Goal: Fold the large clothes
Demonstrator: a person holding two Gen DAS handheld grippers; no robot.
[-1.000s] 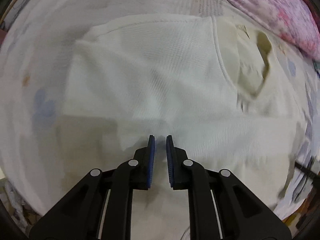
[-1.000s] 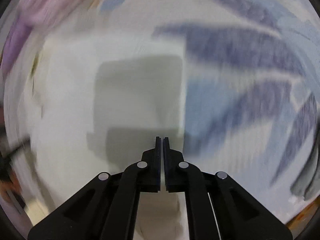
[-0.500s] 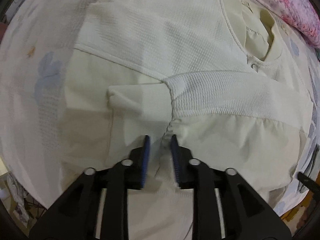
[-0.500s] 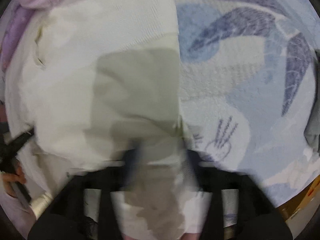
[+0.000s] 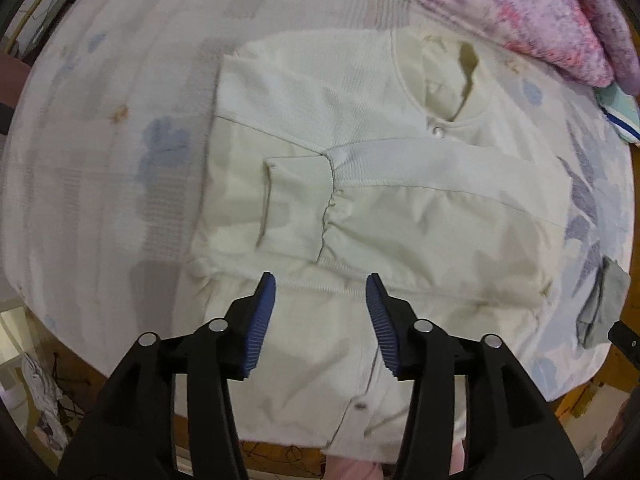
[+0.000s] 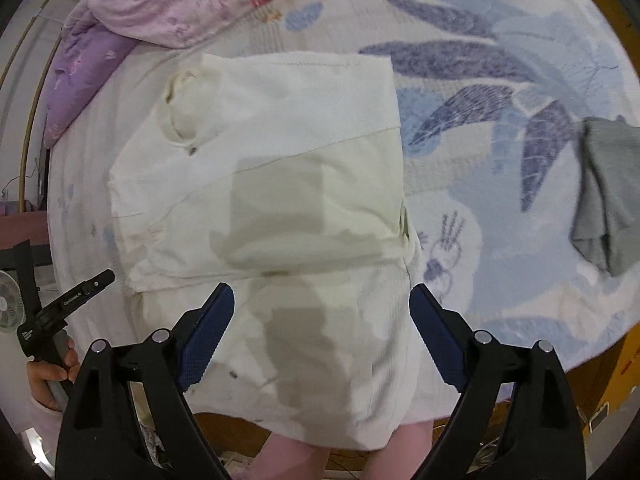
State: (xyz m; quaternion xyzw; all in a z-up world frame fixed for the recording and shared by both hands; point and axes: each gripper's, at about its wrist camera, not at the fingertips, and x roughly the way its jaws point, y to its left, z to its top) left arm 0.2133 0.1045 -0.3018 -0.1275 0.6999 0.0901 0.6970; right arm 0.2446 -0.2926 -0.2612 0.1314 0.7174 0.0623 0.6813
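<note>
My left gripper (image 5: pixel 320 280) and right gripper (image 6: pixel 320 292) have just been opening and hang wide and empty over the cream waffle-knit cardigan (image 5: pixel 360 184), its sleeve (image 5: pixel 420 160) laid across mid-frame to narrow it for folding.

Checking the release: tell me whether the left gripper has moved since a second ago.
Yes. The left gripper pulled up and away from the cream garment, which now looks smaller; its fingers have just been opening, empty.

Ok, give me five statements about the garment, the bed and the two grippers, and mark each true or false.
1. The cream garment lies on the bed sheet with a sleeve folded across its front. True.
2. The left gripper is clamped on the sleeve cuff. False: its jaws stand apart, with nothing between them.
3. The right gripper is open and holds nothing. True.
4. A grey cloth lies on the sheet, apart from the garment. True.
5. The garment's neckline points toward the near bed edge. False: it points toward the pink quilt.
</note>
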